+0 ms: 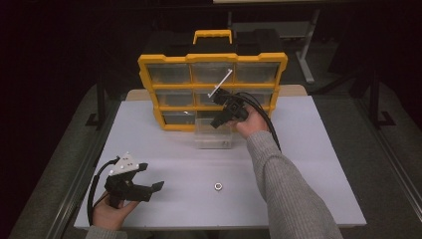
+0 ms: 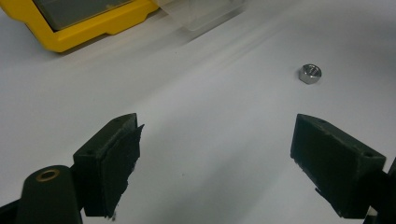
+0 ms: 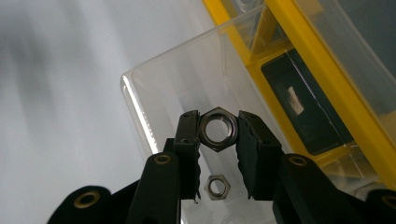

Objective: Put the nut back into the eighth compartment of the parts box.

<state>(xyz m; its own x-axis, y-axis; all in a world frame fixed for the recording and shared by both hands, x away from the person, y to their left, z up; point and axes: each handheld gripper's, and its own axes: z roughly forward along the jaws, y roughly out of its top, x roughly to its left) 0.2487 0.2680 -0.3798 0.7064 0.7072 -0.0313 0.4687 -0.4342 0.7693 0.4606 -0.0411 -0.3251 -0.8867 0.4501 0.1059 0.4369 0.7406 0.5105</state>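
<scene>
My right gripper (image 3: 218, 131) is shut on a steel hex nut (image 3: 218, 128), held just above a clear plastic drawer (image 3: 154, 88) that sits on the table in front of the yellow organizer (image 1: 213, 89). A second nut (image 3: 217, 187) lies on the drawer's floor below the held one. In the high view the right gripper (image 1: 219, 121) hovers over that clear drawer (image 1: 213, 141). Another loose nut (image 1: 218, 186) rests on the white table near the front. My left gripper (image 1: 152, 177) stands open near the front left, its jaws wide apart and empty, with the loose nut (image 2: 310, 73) ahead.
The yellow organizer (image 3: 299, 46) stands upright at the table's back, with one slot empty where the drawer came out. The white table (image 1: 298, 149) ends close behind the organizer and at the front by the person's arms. Black cables trail from both grippers.
</scene>
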